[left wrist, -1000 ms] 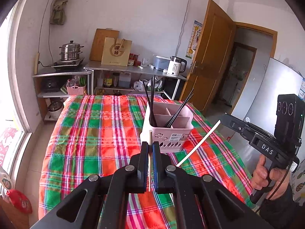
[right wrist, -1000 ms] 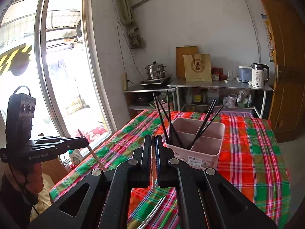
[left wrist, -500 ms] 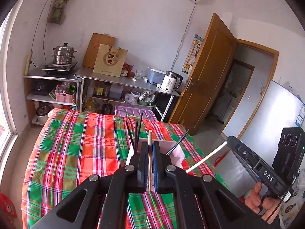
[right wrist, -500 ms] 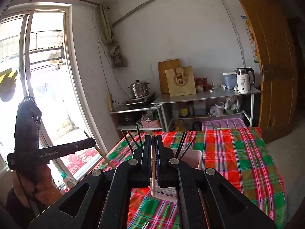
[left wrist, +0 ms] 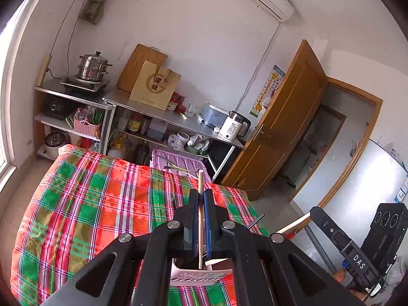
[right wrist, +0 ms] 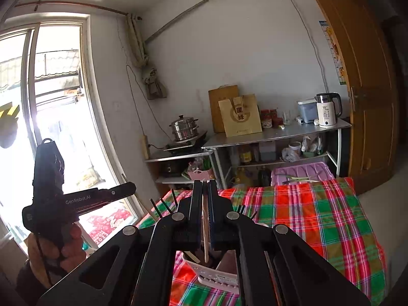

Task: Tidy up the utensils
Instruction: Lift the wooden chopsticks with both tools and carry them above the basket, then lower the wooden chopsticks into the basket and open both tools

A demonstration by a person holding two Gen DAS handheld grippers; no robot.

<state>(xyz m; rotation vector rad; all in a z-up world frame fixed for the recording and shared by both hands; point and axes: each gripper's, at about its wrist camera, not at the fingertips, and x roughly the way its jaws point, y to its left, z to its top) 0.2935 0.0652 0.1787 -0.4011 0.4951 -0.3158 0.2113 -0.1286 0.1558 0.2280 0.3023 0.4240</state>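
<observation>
Left wrist view shows the left claw [left wrist: 201, 204] pinching a pale chopstick [left wrist: 200, 219] upright, its lower end just over the pink holder [left wrist: 199, 276] near the table's [left wrist: 84, 204] right edge, probably for dropping in, while the right claw [right wrist: 203, 193] likewise clamps a second chopstick [right wrist: 205, 239] above the same holder.

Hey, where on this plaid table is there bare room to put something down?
The plaid table is bare from the pink utensil caddy out to its far and window-side edges. It is crowded at the caddy, where both grippers hold chopsticks.
</observation>
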